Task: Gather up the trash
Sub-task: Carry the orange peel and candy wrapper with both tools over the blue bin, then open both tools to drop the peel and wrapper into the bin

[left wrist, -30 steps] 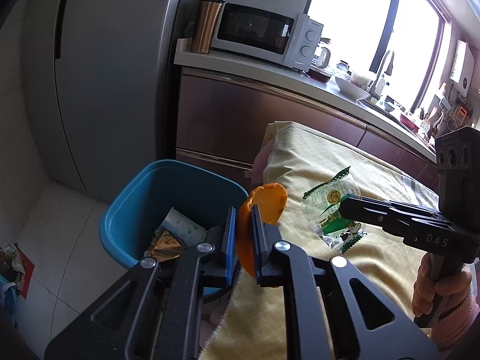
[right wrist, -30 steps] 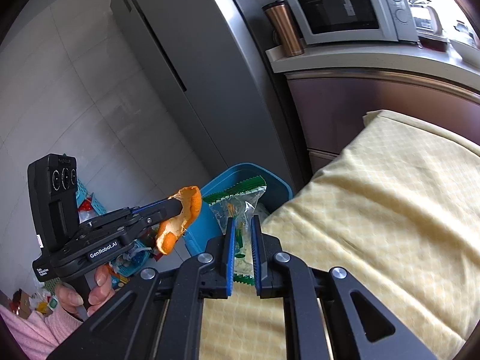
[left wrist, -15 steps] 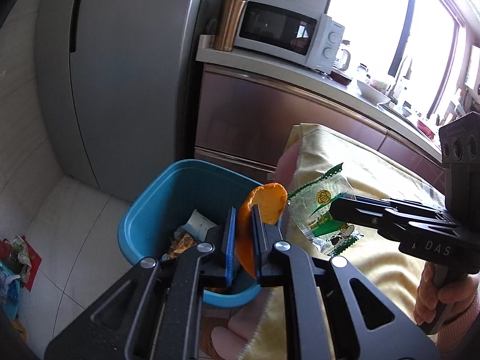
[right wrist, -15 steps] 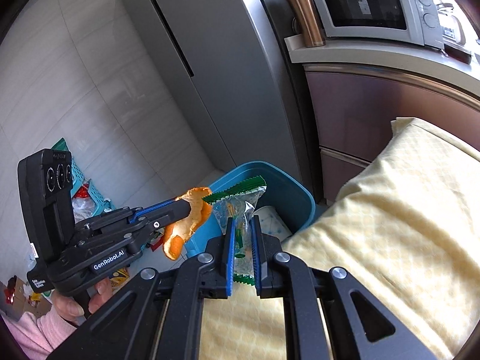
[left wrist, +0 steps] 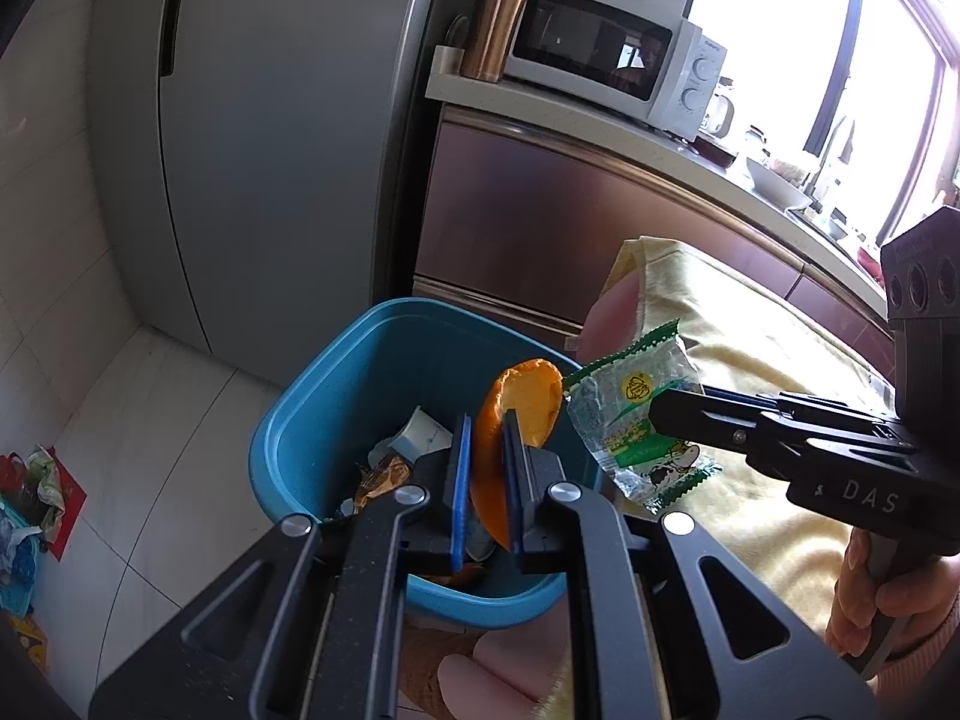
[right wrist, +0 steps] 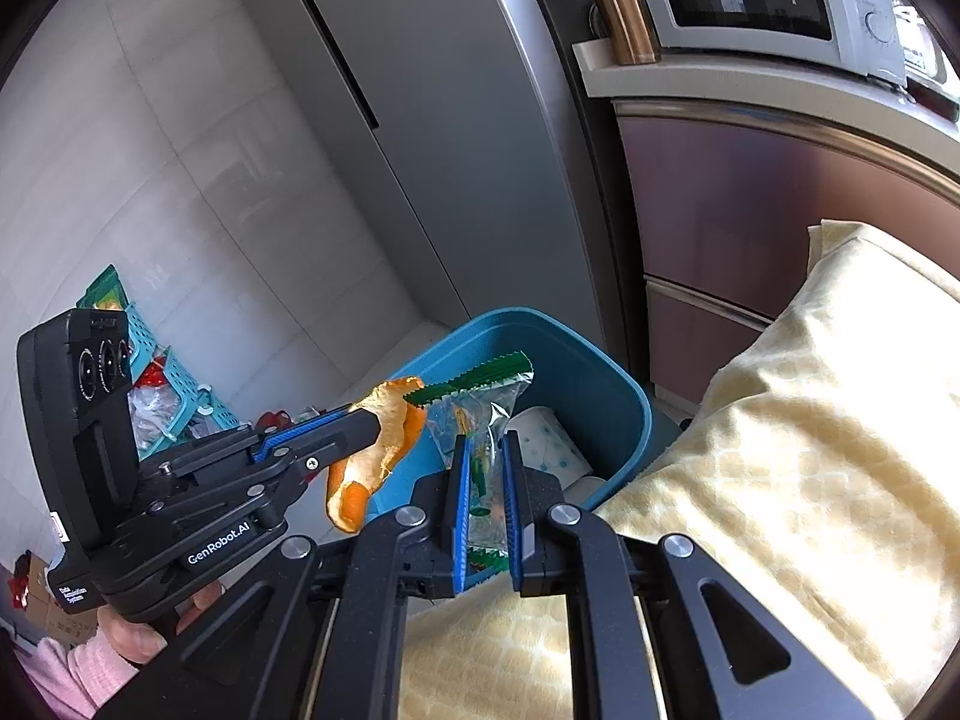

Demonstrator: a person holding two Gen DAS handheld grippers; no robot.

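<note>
Left gripper (left wrist: 486,468) clamped on orange peel (left wrist: 516,414), held above blue bin (left wrist: 312,420) for dropping | right gripper (right wrist: 483,495) clamped on clear snack wrapper (right wrist: 480,414), near the bin rim by the yellow cloth (right wrist: 810,450) | release looks next.

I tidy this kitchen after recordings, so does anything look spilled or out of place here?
Nothing spilled near the blue bin. The only mess is a heap of bags and packaging around a turquoise basket on the floor by the wall.
</note>
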